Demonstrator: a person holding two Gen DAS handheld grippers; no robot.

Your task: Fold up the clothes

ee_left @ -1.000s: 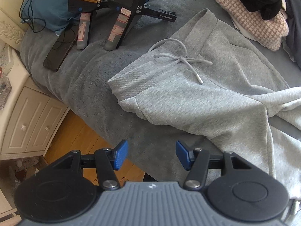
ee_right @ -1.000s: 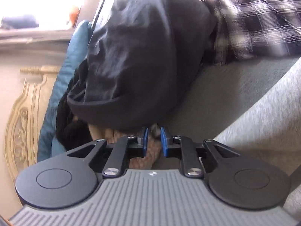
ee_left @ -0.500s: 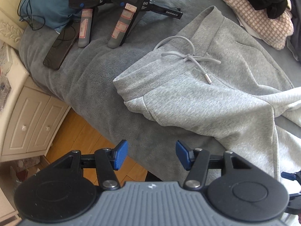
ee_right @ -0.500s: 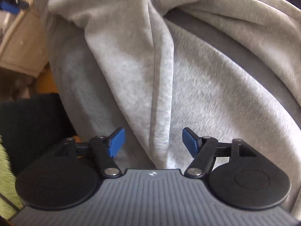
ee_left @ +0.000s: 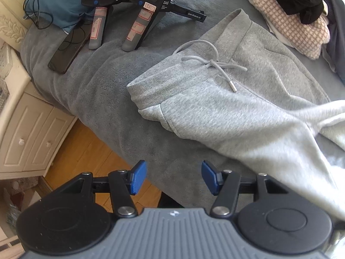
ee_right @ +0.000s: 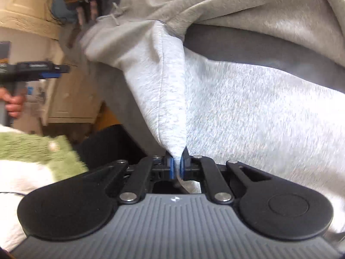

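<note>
Grey sweatpants (ee_left: 226,99) lie spread on a bed with a grey blanket (ee_left: 103,90), waistband and tied drawstring (ee_left: 213,64) toward the left. My left gripper (ee_left: 173,178) hovers open above the bed's near edge, nothing between its blue pads. In the right wrist view, my right gripper (ee_right: 177,166) is shut on a pinched fold of the sweatpants (ee_right: 170,99), the fabric pulled up into a taut ridge. The left gripper (ee_right: 41,72) shows there at the far left, held by a hand (ee_right: 13,103).
Two spare grippers (ee_left: 129,10) and a black phone (ee_left: 66,47) lie at the bed's far left by a blue pillow. A houndstooth garment (ee_left: 289,23) with dark clothes sits far right. A white dresser (ee_left: 28,133) and wooden floor lie left. A green rug (ee_right: 36,149) lies below.
My right gripper swung from the dark clothes pile to the sweatpants, opened wide over a fold, then shut on it. The left view shifted slightly; a pant leg now lifts at right.
</note>
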